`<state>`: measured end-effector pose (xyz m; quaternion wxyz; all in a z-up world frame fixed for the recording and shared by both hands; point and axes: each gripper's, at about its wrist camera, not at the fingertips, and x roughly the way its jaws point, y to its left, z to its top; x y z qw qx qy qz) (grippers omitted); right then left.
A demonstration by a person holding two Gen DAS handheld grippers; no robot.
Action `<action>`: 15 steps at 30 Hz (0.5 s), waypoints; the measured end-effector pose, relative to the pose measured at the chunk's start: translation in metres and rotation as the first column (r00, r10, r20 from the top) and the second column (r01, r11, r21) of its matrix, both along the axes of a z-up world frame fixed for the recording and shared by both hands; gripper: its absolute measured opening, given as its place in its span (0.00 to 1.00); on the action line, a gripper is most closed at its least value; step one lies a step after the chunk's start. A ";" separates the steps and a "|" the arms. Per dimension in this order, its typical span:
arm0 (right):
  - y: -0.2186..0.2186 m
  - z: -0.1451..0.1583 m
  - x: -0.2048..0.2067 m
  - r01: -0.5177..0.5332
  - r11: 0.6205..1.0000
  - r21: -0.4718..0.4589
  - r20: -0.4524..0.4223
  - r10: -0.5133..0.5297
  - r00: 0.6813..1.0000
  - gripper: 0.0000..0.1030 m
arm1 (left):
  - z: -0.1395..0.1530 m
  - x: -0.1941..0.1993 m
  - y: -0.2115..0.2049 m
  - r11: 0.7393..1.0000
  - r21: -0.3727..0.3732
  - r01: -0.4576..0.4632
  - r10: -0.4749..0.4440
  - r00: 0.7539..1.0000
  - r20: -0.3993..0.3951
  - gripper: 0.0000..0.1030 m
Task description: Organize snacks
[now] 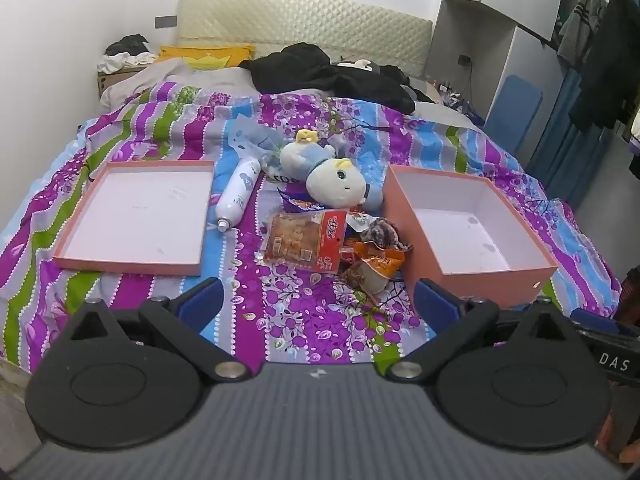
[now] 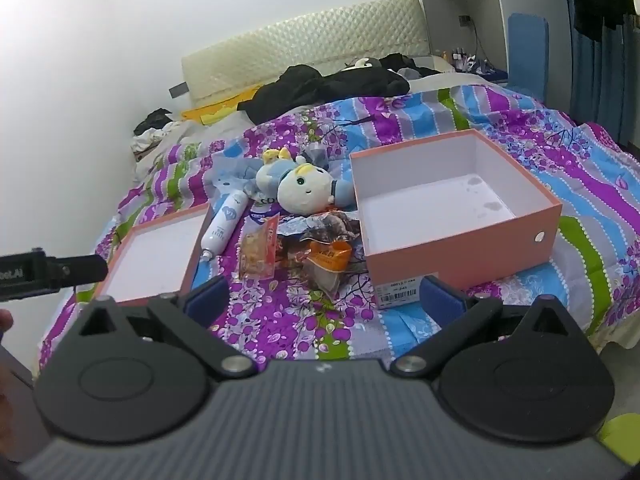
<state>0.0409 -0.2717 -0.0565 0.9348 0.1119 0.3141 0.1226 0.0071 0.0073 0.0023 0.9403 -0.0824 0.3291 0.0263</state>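
**Snack pile between two pink containers, both grippers spread and empty**

Viewed from the foot of a bed under a striped floral cover. Left gripper and right gripper both held wide open above the near edge, pinching nothing, well short of the goods; probably poised for a first pick. Snack packets heaped mid-bed: clear-and-red packet nearest the left side, orange packet and dark crinkled wrapper just beside the deep pink box. Box left open and empty, likely as the destination. Shallow pink lid laid apart to the left, also empty. Plush toy and white bottle lying behind the pile, seemingly non-snack clutter to be passed over.
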 end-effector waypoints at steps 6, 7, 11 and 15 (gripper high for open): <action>0.003 0.001 0.001 -0.005 1.000 -0.007 0.008 0.005 1.000 1.00 | -0.005 0.000 -0.002 1.000 -0.004 -0.011 0.011 1.000 0.003 1.00; 0.003 0.001 0.000 -0.006 1.000 -0.009 0.010 0.006 1.000 1.00 | -0.006 0.000 -0.003 1.000 -0.005 -0.012 0.012 1.000 0.002 1.00; 0.004 0.000 0.000 -0.002 1.000 -0.009 0.007 0.002 1.000 1.00 | -0.007 0.000 -0.002 1.000 -0.005 -0.011 0.011 1.000 -0.003 1.00; 0.003 0.000 -0.001 -0.001 1.000 -0.011 0.009 0.001 1.000 1.00 | -0.009 0.001 -0.003 1.000 -0.005 -0.006 0.006 1.000 -0.005 1.00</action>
